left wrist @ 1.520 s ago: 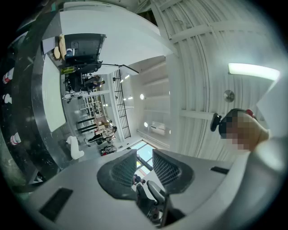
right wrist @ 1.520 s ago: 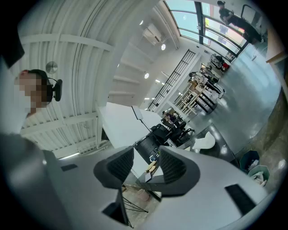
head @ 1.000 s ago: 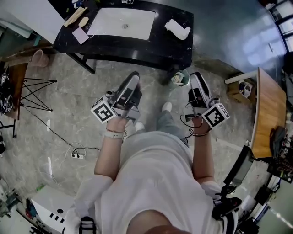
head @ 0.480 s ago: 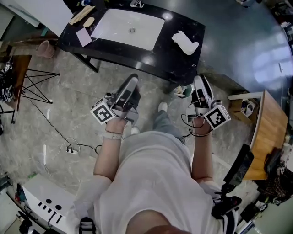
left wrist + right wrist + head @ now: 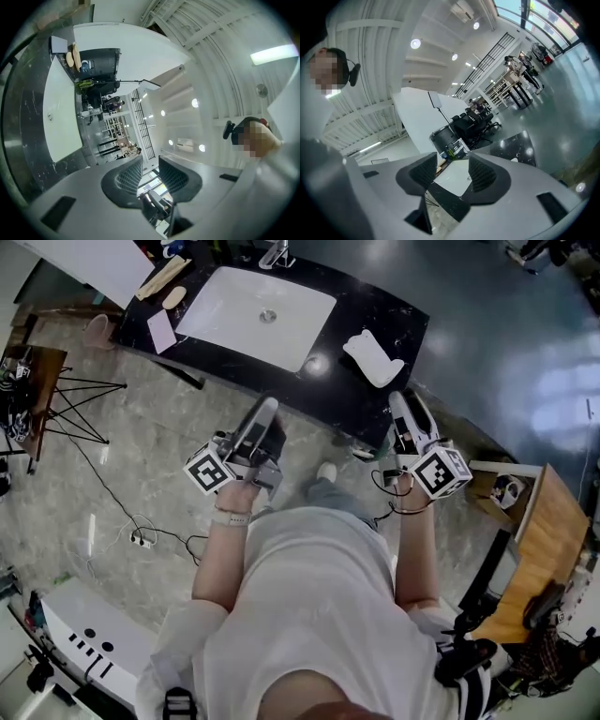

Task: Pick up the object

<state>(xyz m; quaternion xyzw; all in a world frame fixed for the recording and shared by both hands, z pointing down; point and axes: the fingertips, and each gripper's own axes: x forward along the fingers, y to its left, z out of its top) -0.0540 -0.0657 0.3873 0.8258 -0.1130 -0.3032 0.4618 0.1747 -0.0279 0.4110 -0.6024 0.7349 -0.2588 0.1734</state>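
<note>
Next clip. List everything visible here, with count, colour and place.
counter: one, black marble, ahead of the person
sink: one, white, set in the counter
cloth-like object: one, white, counter right of sink
card: one, lilac, counter's left end
bucket: one, pink, floor left of counter
tripod: one, black, floor at left
power strip: one, white, floor at left
table: one, wooden, at right
left gripper: one, grey, jaws apart, nothing between
right gripper: one, grey, jaws just been opening, nothing between
</note>
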